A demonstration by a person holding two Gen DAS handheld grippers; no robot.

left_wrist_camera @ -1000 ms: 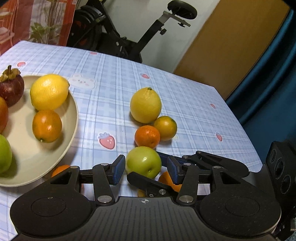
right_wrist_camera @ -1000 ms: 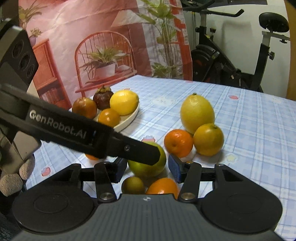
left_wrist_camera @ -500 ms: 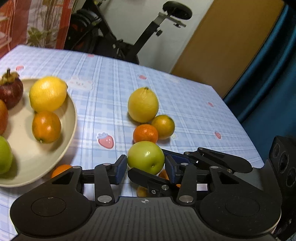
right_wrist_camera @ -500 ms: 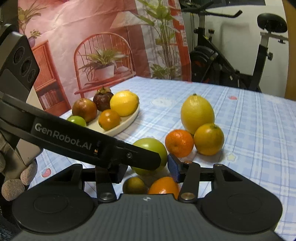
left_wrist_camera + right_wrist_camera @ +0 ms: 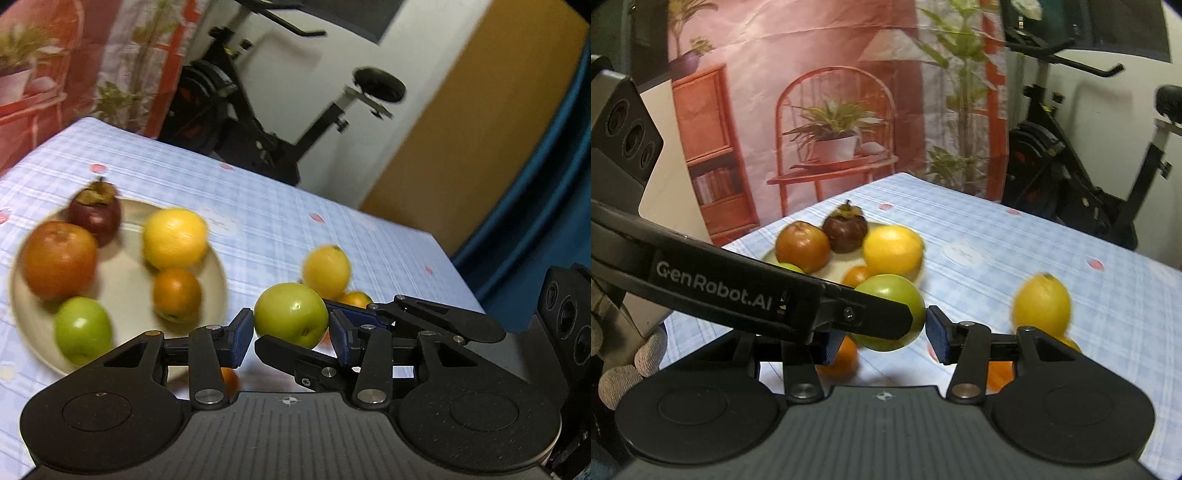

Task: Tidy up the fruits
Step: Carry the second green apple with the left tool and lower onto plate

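We see both grippers, left and right, clamped on one green apple; the plate blurs, fruits behind are half-hidden.

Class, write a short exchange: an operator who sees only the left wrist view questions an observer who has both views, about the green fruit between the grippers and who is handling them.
Operator: My left gripper has just been closing, and the green fruit sits between its pads. Is the right gripper on the fruit too?
Observer: Its right pad lies against the fruit's side. The left gripper's finger partly hides its other pad. The right gripper looks clamped on the fruit.
Operator: Who holds my gripper?
Observer: A hand in a grey glove, at the left edge of the right wrist view.
Operator: Any marking on my gripper?
Observer: White lettering along its finger reads GenRobot.AI.
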